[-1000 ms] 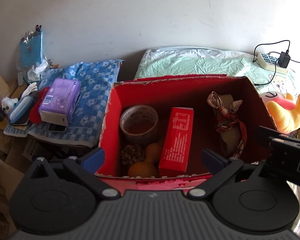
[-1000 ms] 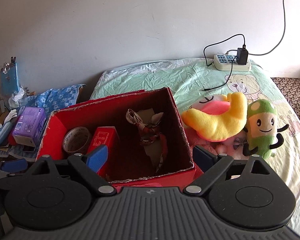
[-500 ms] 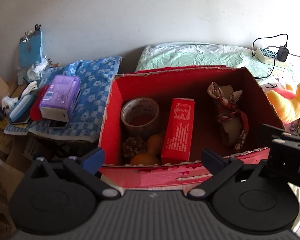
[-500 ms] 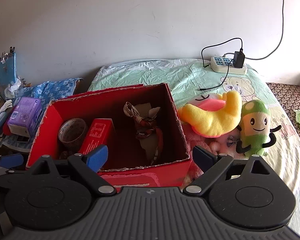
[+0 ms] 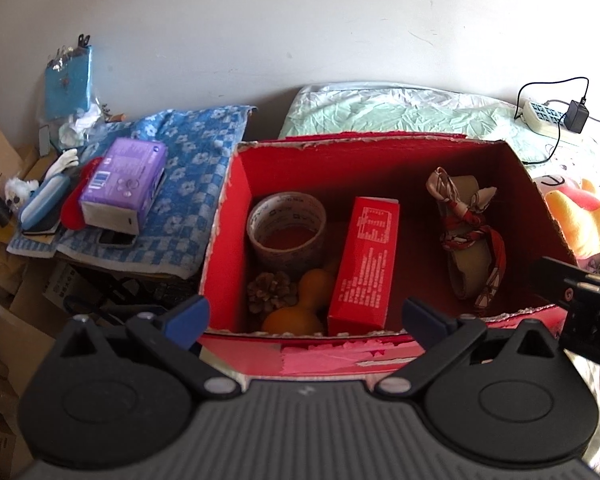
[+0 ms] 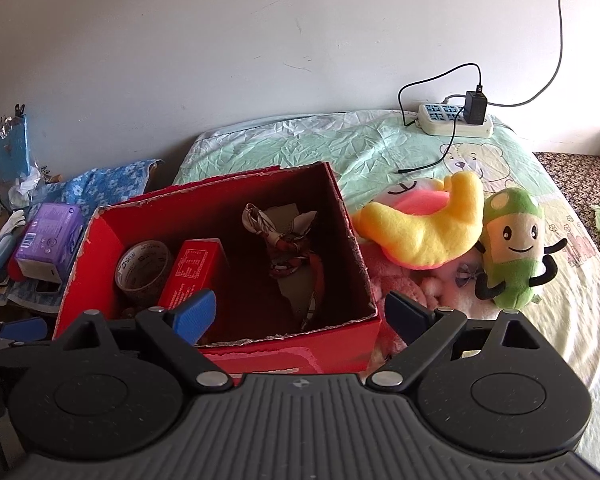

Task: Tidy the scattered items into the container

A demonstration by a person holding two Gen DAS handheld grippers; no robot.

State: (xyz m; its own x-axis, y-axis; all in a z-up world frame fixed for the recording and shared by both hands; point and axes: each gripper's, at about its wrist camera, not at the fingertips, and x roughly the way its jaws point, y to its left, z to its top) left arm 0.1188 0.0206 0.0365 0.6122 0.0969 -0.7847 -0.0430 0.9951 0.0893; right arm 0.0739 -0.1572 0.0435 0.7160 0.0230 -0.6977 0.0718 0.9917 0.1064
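Red cardboard box (image 5: 380, 152), centre frame on the bed (image 6: 300, 140), now sits farther from both spread, empty tongs, left (image 5: 306, 316) and right (image 6: 300, 310), than a second ago, indicating withdrawal; plush toys (image 6: 420, 228) at right remain outside it.

The red cardboard box (image 5: 236, 216) stands open-topped, its floor bare between the upright red carton (image 5: 366, 268) and the scarf-wrapped bundle (image 5: 470, 240), while tape roll (image 5: 286, 228), pinecone (image 5: 271, 291) and orange gourd (image 5: 300, 304) crowd its left end.
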